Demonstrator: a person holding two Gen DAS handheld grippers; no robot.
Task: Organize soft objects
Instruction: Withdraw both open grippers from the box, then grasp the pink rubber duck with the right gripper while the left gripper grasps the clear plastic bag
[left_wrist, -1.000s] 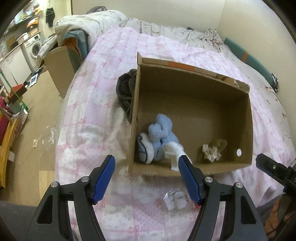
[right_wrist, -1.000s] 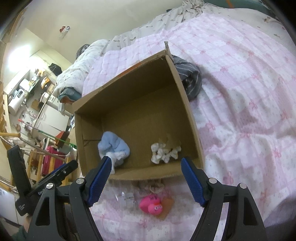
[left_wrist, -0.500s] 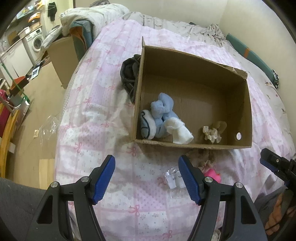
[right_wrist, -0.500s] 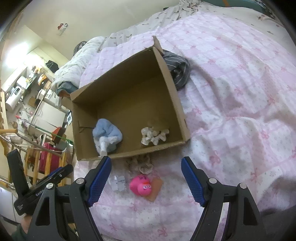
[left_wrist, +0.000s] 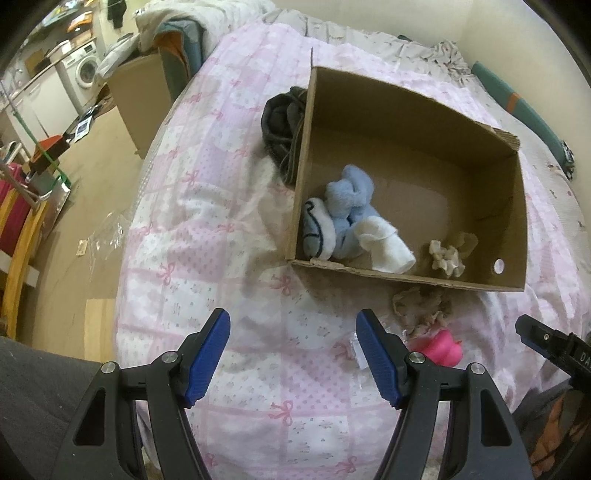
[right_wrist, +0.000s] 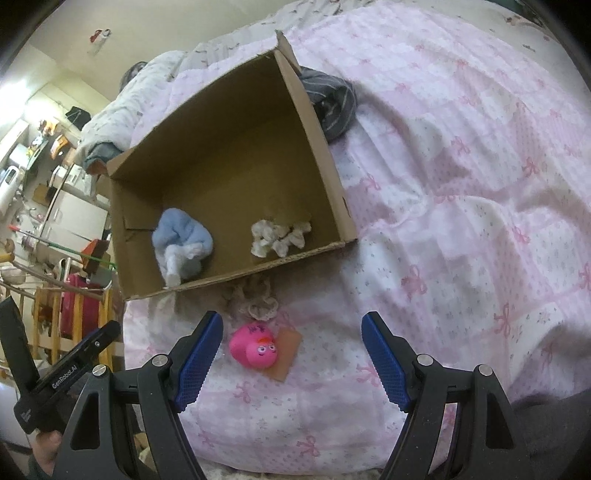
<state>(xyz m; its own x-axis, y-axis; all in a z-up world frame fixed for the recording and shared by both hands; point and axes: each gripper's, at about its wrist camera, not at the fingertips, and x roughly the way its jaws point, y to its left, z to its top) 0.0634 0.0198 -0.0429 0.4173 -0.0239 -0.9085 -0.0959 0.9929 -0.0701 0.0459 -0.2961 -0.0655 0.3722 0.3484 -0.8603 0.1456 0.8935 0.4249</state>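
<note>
Between picks: both hand-held grippers, left & right, open, empty; next, prob. beige frilly cloth near cardboard box front wall, into box.

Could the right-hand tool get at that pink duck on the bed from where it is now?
Probably yes. The right tool is open, and the pink duck lies uncovered on the bedspread, just ahead near its left finger, outside the box.

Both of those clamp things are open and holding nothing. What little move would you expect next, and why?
Probably the right gripper dips toward the beige lacy cloth lying on the bedspread, just outside the cardboard box. It is soft, not yet boxed, and sits ahead of the open jaws. The left gripper is open too, but farther off.
</note>
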